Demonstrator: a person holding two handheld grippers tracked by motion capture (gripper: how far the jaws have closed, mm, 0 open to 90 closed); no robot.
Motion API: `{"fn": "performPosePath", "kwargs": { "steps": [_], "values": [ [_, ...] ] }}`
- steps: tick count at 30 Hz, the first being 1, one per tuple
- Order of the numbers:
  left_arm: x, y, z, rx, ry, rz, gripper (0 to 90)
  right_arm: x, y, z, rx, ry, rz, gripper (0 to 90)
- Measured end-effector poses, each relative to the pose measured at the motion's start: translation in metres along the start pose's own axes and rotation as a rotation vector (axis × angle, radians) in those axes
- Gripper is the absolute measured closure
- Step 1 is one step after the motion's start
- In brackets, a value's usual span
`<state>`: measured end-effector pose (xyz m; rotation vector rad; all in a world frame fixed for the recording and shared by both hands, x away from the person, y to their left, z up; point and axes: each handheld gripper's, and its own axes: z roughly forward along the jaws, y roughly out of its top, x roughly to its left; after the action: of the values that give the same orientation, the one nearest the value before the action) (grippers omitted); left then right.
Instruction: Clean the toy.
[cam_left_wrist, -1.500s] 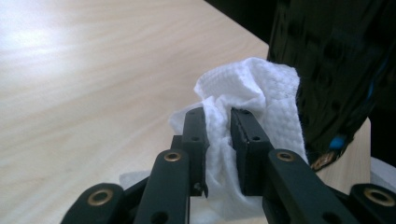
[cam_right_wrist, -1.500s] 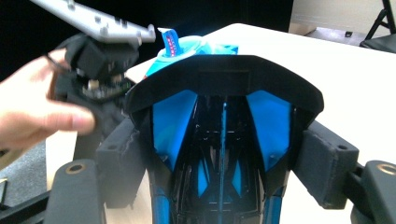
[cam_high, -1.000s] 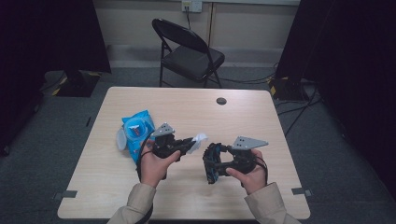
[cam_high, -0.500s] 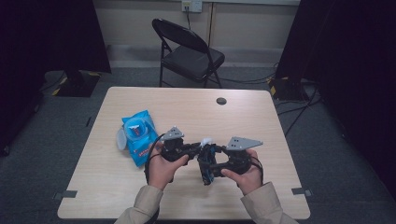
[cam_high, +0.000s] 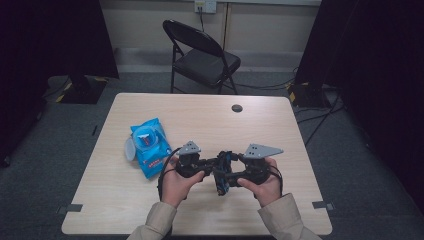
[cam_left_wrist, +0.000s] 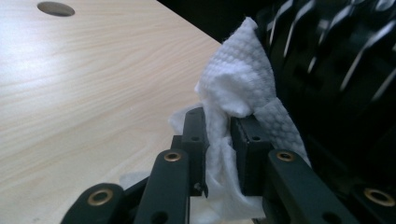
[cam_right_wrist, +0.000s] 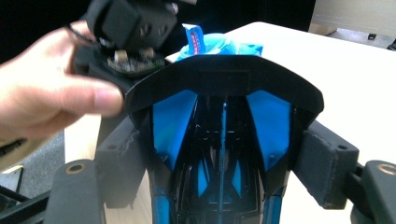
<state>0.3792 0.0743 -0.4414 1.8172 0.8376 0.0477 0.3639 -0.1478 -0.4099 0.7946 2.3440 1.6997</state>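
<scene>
Pinching a white wipe (cam_left_wrist: 233, 93), the left tool (cam_left_wrist: 218, 126) presses it against a black-and-blue object (cam_right_wrist: 224, 140).

Your white wipe (cam_left_wrist: 236, 88) has a dimpled weave. Your black and blue object (cam_right_wrist: 223, 140) sits near it. The wipes pack (cam_high: 148, 146) left of it is blue on the pale wood-grain counter (cam_high: 200, 115).

wipe (cam_left_wrist: 233, 93) btm cut off; frame edge

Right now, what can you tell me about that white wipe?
The white wipe is a soft, dimpled sheet, crumpled into a loose peak. The left gripper pinches it between its black jaws, so folds bunch above them and hang below. It is held above the wooden table, right against a black ribbed object.
</scene>
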Motion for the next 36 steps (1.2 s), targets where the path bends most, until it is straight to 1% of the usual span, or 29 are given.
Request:
{"fn": "performPosePath", "kwargs": {
  "steps": [8,10,18,21,28,33,36],
  "values": [
    [0.000,-0.010,0.006,0.013,-0.011,-0.018,76.6,-0.002,0.002,-0.001,0.002,-0.003,0.000,25.8],
    [0.000,-0.012,0.008,0.020,-0.012,-0.017,76.6,-0.001,0.002,-0.001,0.005,-0.006,-0.004,25.8],
    [-0.001,-0.020,0.013,0.039,-0.016,-0.017,76.6,-0.003,0.005,-0.003,-0.010,-0.007,0.004,25.9],
    [-0.002,-0.024,0.016,0.051,-0.015,-0.015,76.6,-0.003,0.005,-0.002,-0.004,-0.008,-0.001,25.8],
    [-0.001,-0.034,0.020,0.068,-0.018,-0.028,76.6,-0.002,0.006,-0.002,-0.008,-0.006,-0.001,25.9],
    [-0.001,-0.039,0.022,0.084,-0.020,-0.024,76.6,-0.002,0.008,-0.002,-0.014,-0.005,-0.003,25.8],
    [-0.002,-0.042,0.024,0.089,-0.021,-0.029,76.6,-0.001,0.009,-0.003,-0.010,-0.005,-0.007,25.8]
  ]
}}
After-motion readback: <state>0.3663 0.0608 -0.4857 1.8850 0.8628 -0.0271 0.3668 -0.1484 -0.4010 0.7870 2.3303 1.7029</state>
